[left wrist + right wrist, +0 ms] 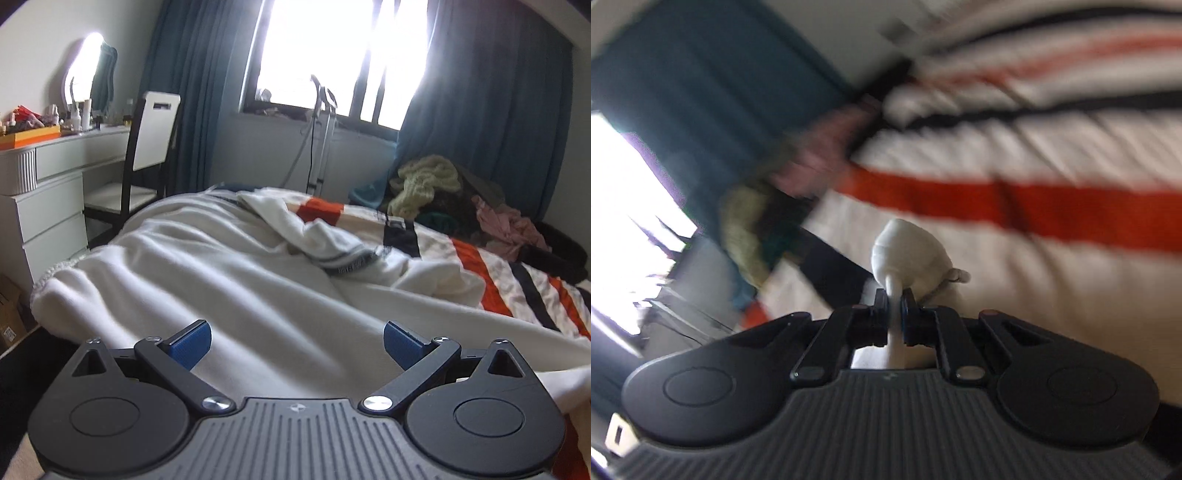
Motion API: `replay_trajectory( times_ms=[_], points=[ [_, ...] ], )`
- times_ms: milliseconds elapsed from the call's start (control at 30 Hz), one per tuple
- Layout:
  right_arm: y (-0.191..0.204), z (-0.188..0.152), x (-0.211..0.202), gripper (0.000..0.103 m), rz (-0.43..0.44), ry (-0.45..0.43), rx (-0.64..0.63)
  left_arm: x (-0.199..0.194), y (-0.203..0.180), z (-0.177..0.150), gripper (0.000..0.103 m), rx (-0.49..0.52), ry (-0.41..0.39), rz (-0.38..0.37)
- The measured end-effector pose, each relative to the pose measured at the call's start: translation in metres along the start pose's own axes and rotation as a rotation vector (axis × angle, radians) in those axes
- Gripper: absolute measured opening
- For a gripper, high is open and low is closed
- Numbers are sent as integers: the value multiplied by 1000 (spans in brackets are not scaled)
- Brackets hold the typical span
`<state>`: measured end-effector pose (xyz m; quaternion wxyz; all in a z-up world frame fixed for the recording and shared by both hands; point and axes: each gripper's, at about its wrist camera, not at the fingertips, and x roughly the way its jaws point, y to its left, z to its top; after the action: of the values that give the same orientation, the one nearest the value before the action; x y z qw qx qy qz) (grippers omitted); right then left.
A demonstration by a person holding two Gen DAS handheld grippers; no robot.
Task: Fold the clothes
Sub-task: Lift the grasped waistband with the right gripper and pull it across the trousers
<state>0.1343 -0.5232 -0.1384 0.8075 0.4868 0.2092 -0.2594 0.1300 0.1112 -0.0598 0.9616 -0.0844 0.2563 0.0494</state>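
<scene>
Your right gripper [895, 295] pinches a white fabric edge; your left gripper [297, 341] hangs spread over the white garment [229, 266], rumpled on the striped bed [517, 280]. Likely step: drawing an edge. Next, take a matching edge at left.

Left wrist looks low across the bed [517, 280] toward the window [332, 55]; right wrist, tilted, nearer; both share them.

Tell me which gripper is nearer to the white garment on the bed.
Right. The right gripper is shut on a pinched fold of the white garment. The left gripper hangs open just above the garment's spread cloth, not gripping it.
</scene>
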Motion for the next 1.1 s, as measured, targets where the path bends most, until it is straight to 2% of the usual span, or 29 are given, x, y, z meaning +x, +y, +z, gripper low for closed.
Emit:
replay_trajectory(
  times_ms=[67,167,233,267,300,367,467,600,633,667,700,800,900,1000,1100],
  points=[
    [-28,-3,13,12,-52,148,126,-1,-1,-3,101,-1,28,8],
    [-42,-7,11,15,-2,214,167,-7,0,-6,101,-10,49,27],
    [-47,-10,9,40,46,241,209,-12,1,-8,101,-27,56,32],
    [-50,-10,12,69,73,263,235,-11,9,-7,101,-61,74,37],
    [-52,-12,14,82,98,282,259,-9,17,-7,102,-100,93,43],
    [-49,-13,15,81,127,291,274,-7,33,-5,101,-176,132,55],
    [-36,-13,15,79,117,245,218,-3,57,-3,102,-291,191,72],
    [-36,-13,12,46,71,178,186,3,89,0,102,-444,269,95],
    [-37,-13,11,40,54,164,183,4,97,1,102,-482,288,101],
    [-38,-13,11,30,38,149,181,8,108,2,102,-523,304,120],
    [-41,-14,13,24,18,144,186,12,119,3,102,-568,323,135],
    [-51,-17,14,13,7,125,231,24,146,-2,101,-688,373,117],
    [-50,-18,11,8,44,74,244,25,150,-2,102,-703,368,110],
    [-41,-11,1,7,118,-8,204,25,154,-3,103,-720,361,96],
    [-38,-3,-6,7,187,-47,222,21,160,-5,102,-751,357,60]
  ],
)
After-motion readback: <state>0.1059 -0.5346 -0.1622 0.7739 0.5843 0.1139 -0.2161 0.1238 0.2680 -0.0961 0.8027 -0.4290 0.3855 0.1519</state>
